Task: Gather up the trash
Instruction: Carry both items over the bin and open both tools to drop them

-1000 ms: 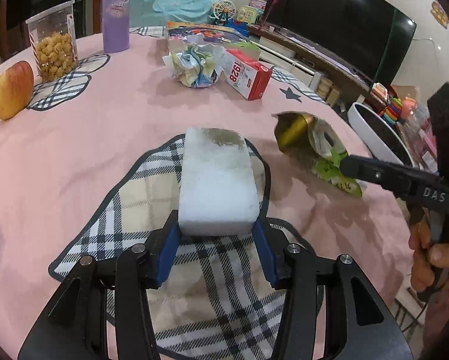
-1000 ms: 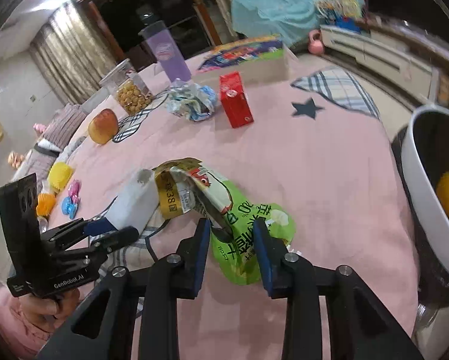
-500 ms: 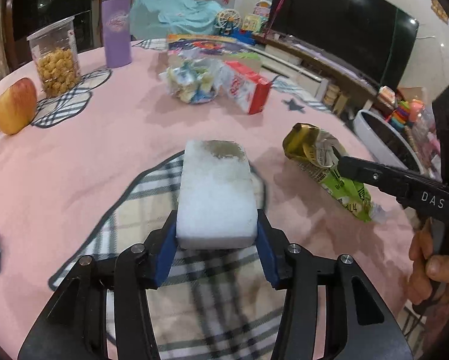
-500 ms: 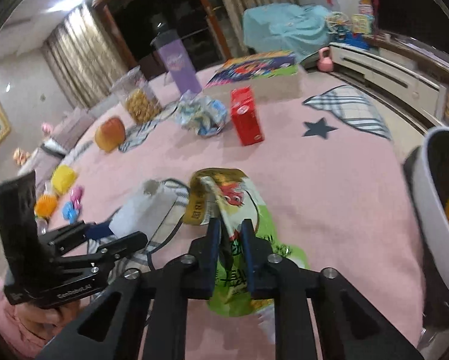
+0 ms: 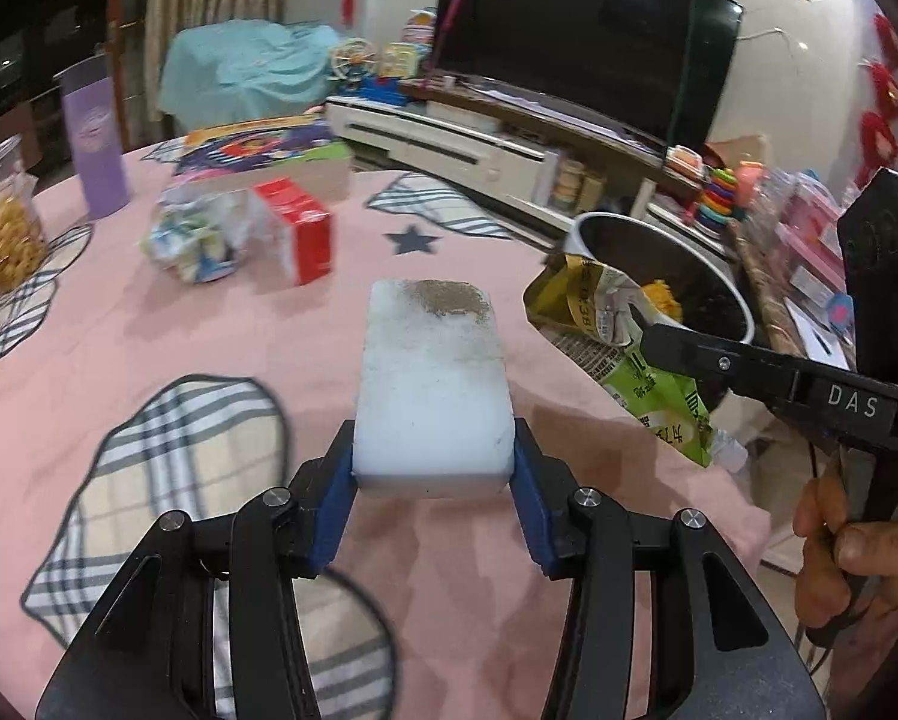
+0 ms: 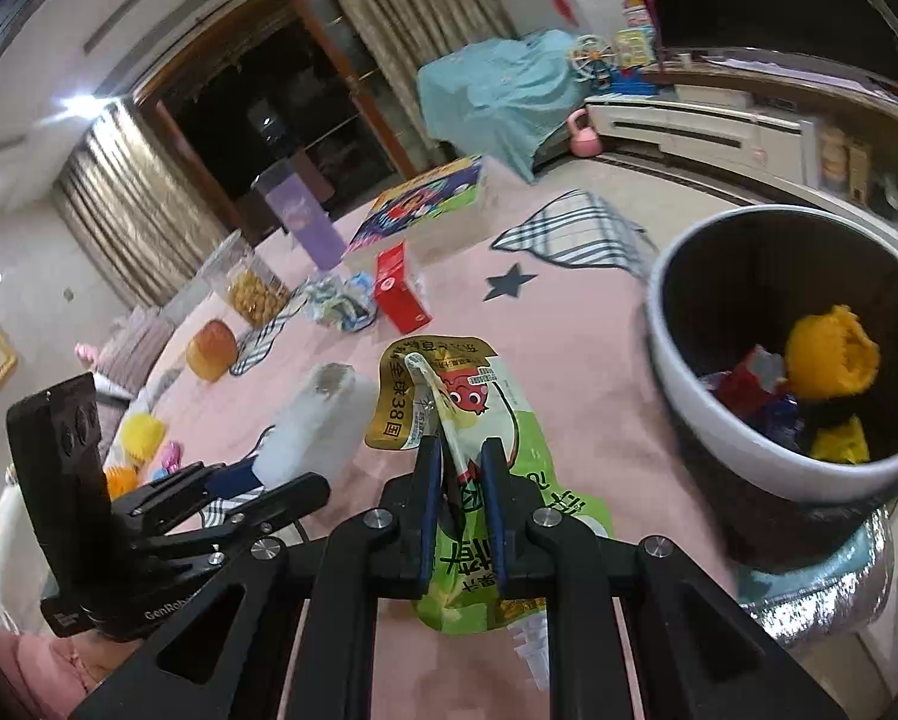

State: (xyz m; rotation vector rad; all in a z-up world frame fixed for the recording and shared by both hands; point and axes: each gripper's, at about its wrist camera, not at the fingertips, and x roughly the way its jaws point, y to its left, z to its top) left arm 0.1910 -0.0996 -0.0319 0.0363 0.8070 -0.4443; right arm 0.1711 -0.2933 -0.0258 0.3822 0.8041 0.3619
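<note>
Right gripper [image 6: 460,480] pinches the green snack wrapper [image 6: 478,420] beside the trash bin [image 6: 748,456]; left gripper [image 5: 434,468] clamps a white sponge [image 5: 434,384]. Risk: the thin, crumpled wrapper may slip free short of the bin's rim.

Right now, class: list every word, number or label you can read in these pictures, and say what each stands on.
"DAS": on the right gripper, side of its body.
"GenRob", cut off: on the left gripper, its body.
"38", among Chinese characters I leave unread: gold band of the green snack bag.
Red carton, purple tumbler, picture box: print too blurred.
</note>
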